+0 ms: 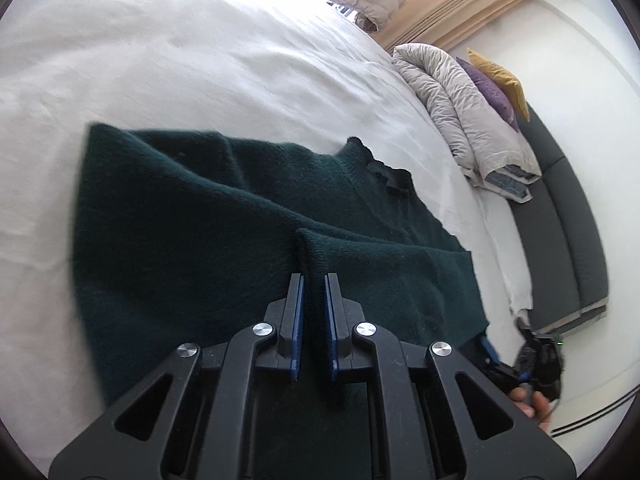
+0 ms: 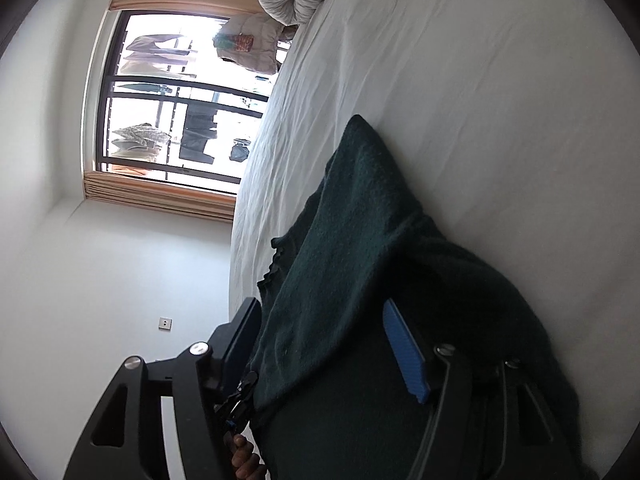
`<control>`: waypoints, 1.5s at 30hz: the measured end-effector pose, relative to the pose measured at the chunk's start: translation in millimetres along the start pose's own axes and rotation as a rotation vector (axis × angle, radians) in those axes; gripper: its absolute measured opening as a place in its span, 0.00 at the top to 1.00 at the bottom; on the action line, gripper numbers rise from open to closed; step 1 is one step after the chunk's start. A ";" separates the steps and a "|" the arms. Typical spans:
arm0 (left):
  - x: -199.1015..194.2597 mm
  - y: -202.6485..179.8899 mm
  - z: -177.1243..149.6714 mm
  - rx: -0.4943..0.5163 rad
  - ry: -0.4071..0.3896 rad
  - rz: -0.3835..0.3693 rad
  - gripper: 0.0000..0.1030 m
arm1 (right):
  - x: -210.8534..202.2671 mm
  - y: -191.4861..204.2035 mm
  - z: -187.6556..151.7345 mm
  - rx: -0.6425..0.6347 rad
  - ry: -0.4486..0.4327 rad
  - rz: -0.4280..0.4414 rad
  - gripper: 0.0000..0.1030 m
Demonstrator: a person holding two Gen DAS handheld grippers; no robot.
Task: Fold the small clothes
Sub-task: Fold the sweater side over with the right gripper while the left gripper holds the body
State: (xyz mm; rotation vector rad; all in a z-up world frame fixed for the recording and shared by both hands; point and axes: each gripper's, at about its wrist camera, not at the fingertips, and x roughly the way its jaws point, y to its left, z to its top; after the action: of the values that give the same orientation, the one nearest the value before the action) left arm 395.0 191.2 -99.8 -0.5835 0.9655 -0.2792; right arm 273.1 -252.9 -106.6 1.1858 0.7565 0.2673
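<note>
Dark green knitted sweater [image 1: 208,216] is spread on the white-sheeted bed [image 1: 180,60]. A knit fold is clamped in the left gripper [image 1: 314,284] jaws. Right gripper [image 2: 320,320] jaws are held apart, straddling draped fabric — lower hem hidden.

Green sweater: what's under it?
The white bed sheet shows all around the green sweater, which lies on it. Whatever is directly beneath is covered by the knit.
</note>
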 end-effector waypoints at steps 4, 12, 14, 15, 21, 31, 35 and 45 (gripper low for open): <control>-29.8 -30.2 -2.7 0.149 -0.095 0.140 0.91 | -45.1 11.9 11.3 -0.022 -0.087 0.013 0.34; -1.6 -99.4 -8.5 0.377 -0.105 0.190 0.91 | -32.6 60.2 45.1 -0.143 -0.064 0.035 0.44; 20.1 -95.5 -11.2 0.356 -0.062 0.215 0.91 | -4.9 69.3 42.2 -0.168 -0.011 0.037 0.44; 29.8 -93.2 -12.2 0.343 -0.040 0.232 0.91 | 8.8 69.8 37.1 -0.175 0.013 0.045 0.44; 46.1 -69.4 -18.5 0.284 -0.032 0.159 0.91 | 83.6 40.0 42.3 -0.137 0.101 -0.032 0.45; 53.2 -57.3 -23.2 0.306 -0.062 0.131 0.91 | 52.0 -17.8 60.4 -0.022 0.010 -0.109 0.91; 52.1 -53.2 -23.9 0.290 -0.066 0.114 0.91 | 35.0 0.1 54.7 -0.022 -0.040 -0.044 0.44; 51.9 -54.2 -25.8 0.305 -0.081 0.128 0.91 | 138.9 63.5 -32.0 -0.245 0.304 0.000 0.49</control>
State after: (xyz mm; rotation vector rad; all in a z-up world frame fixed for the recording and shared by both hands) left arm 403.7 113.8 -115.3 -0.2511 0.8579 -0.2796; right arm 365.7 -127.2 -108.7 0.9227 0.9583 0.5334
